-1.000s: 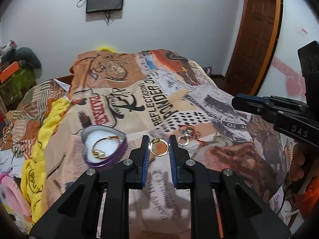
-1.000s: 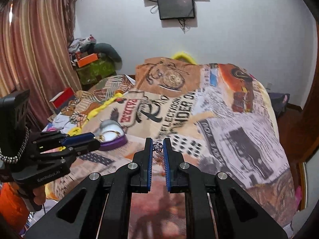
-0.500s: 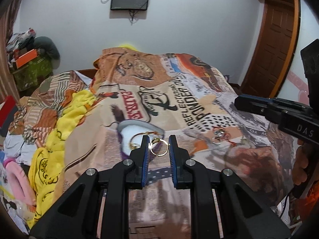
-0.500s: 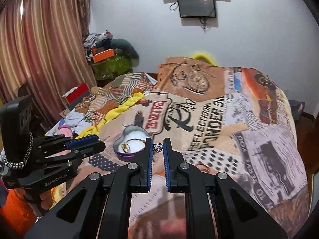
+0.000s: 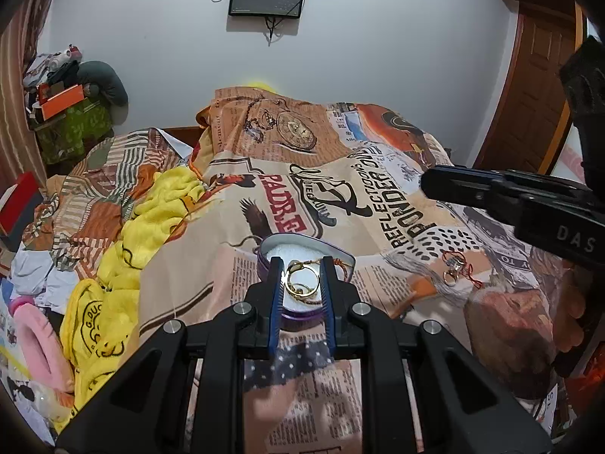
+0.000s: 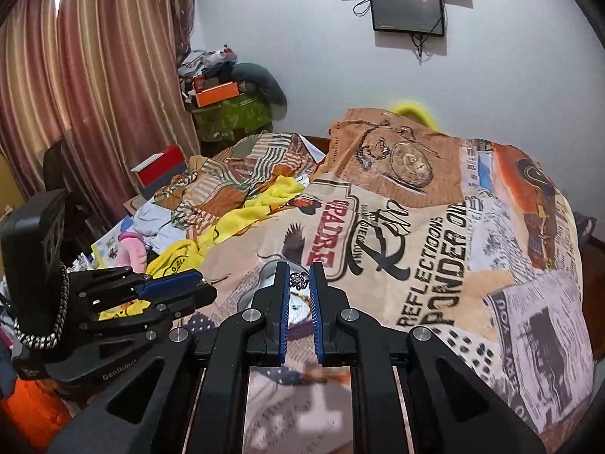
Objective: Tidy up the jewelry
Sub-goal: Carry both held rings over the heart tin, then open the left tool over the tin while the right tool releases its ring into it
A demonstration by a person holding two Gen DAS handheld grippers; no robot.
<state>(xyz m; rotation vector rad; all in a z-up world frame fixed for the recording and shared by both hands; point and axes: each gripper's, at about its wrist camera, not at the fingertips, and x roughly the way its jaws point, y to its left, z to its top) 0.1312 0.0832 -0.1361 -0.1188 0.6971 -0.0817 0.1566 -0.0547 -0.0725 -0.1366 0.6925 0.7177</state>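
Gold ring (image 5: 301, 283) pinched in left gripper (image 5: 301, 283), above heart box (image 5: 342, 255)

From the right wrist we see only slivers of the heart-shaped box (image 6: 264, 276), the rest lying behind the right gripper (image 6: 300, 283); its contents are hidden there. From the left wrist, the left gripper (image 5: 301, 283) covers the box's near rim, and we cannot tell whether the gold ring (image 5: 301, 283) touches the lining. The small pieces (image 5: 453, 268) on the blanket are too tiny to name. The printed blanket (image 6: 287, 412) blurs near the lens.
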